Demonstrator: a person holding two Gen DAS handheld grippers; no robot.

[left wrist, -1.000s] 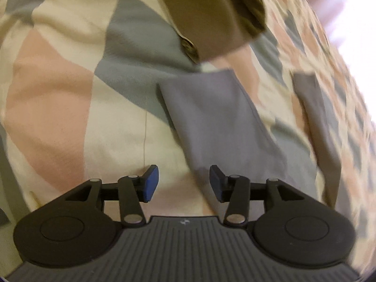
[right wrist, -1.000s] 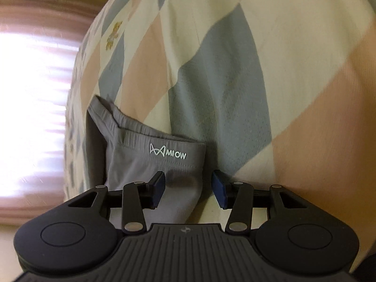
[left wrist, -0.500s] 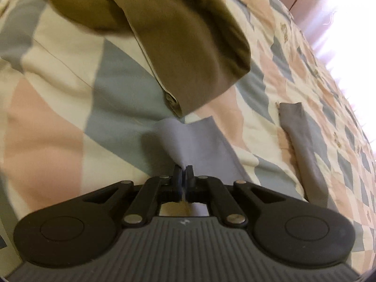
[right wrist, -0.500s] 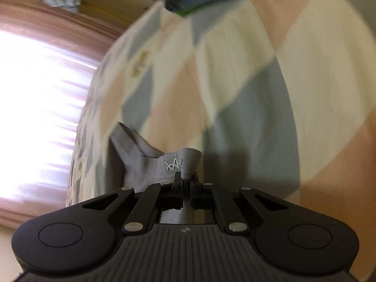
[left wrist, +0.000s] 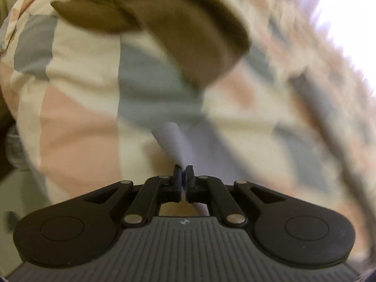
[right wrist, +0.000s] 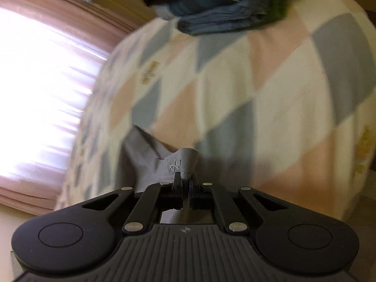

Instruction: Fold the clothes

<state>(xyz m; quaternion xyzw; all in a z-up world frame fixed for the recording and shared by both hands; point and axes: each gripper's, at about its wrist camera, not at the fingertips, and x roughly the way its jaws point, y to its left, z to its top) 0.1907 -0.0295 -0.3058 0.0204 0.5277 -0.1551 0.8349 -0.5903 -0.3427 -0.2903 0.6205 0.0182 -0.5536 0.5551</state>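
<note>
Underneath everything lies a bed [right wrist: 270, 98] covered by a quilt of cream, pink and grey-blue diamonds, filling most of both views. Beyond its far edge in the right wrist view, a bright window [right wrist: 40, 94] glows behind pink curtains [right wrist: 61, 4]. A stack of folded clothes [right wrist: 225, 7], dark and blue with striped edges, sits on the quilt at the far end. In the left wrist view an olive-brown garment [left wrist: 178, 30] sprawls across the upper part of the bed, blurred.

The grey garment [right wrist: 150, 159] lies between the two views, its long axis running roughly from one claw to the other. Its waistband end, bearing a small white logo, points toward the right claw [right wrist: 185, 183] and is pulled up into a peak off the quilt; the rest trails away to the left, toward the window. Its other end [left wrist: 178, 143] rises in a narrow fold toward the left claw [left wrist: 183, 176].

Both claws are clenched on the grey cloth: the right one grasps the waistband corner just below the logo, and the left one pinches the lifted fold, fabric showing between and behind its fingers. A further grey strip [left wrist: 319, 108] lies on the quilt well apart, to the right, too blurred to identify.
</note>
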